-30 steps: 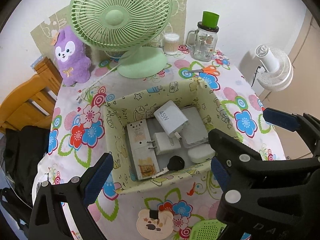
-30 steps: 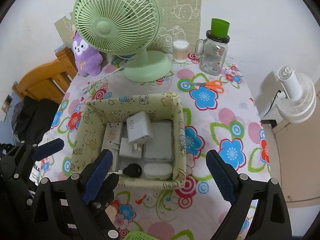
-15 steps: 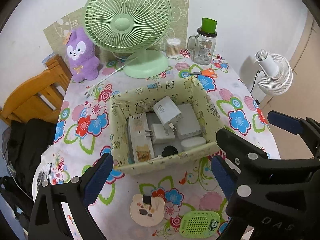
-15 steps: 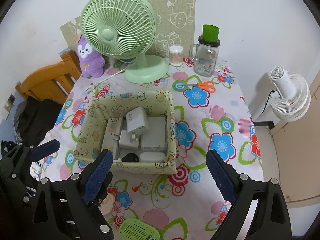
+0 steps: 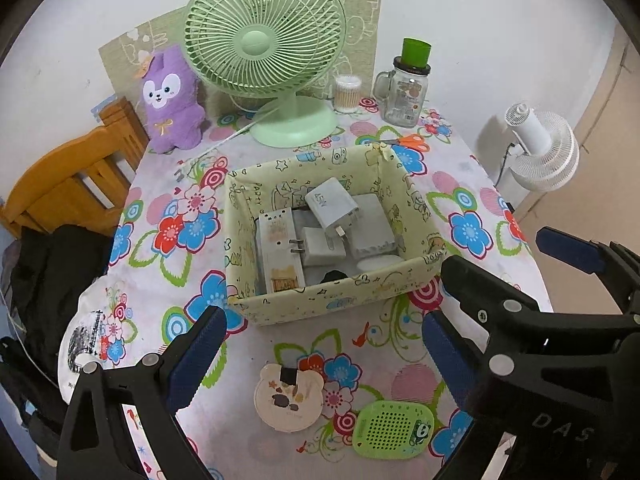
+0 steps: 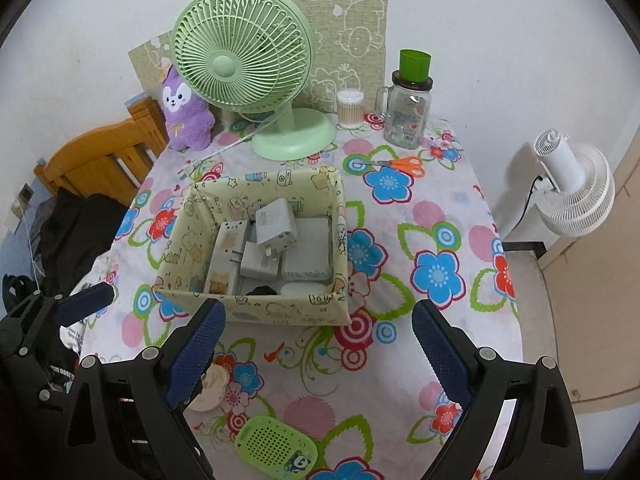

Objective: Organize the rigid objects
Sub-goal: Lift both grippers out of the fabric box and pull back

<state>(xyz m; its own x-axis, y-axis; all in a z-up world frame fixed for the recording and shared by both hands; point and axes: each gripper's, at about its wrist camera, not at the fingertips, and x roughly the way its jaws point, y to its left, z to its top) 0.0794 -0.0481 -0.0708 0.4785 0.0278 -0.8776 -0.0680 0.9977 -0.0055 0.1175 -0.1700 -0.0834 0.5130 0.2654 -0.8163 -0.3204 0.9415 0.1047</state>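
Observation:
A yellow patterned fabric box (image 5: pixel 340 300) (image 6: pixel 280 312) sits mid-table. Inside lie a white 45W charger (image 5: pixel 330 204) (image 6: pixel 274 224), a white power strip (image 5: pixel 276 248), a white plug adapter (image 5: pixel 320 250), a flat white box (image 5: pixel 372 224), a white oval case (image 5: pixel 378 264) and a small black item (image 5: pixel 334 276). In front of the box, a cream bear-shaped case (image 5: pixel 288 398) and a green perforated gadget (image 5: pixel 394 428) (image 6: pixel 276 448) lie on the cloth. My left gripper (image 5: pixel 320 360) hovers open above them. My right gripper (image 6: pixel 318 354) is also open, with nothing between its fingers.
At the back stand a green desk fan (image 5: pixel 264 40), a purple plush (image 5: pixel 170 100), a cotton-swab tub (image 5: pixel 347 94) and a glass jar with a green lid (image 5: pixel 404 92). Orange scissors (image 6: pixel 400 164) lie behind the box. A wooden chair (image 5: pixel 68 176) stands left, a white floor fan (image 6: pixel 572 188) right.
Both grippers have drawn back from the box toward the table's near edge, staying open. The bear-shaped case and the green gadget have come fully into view.

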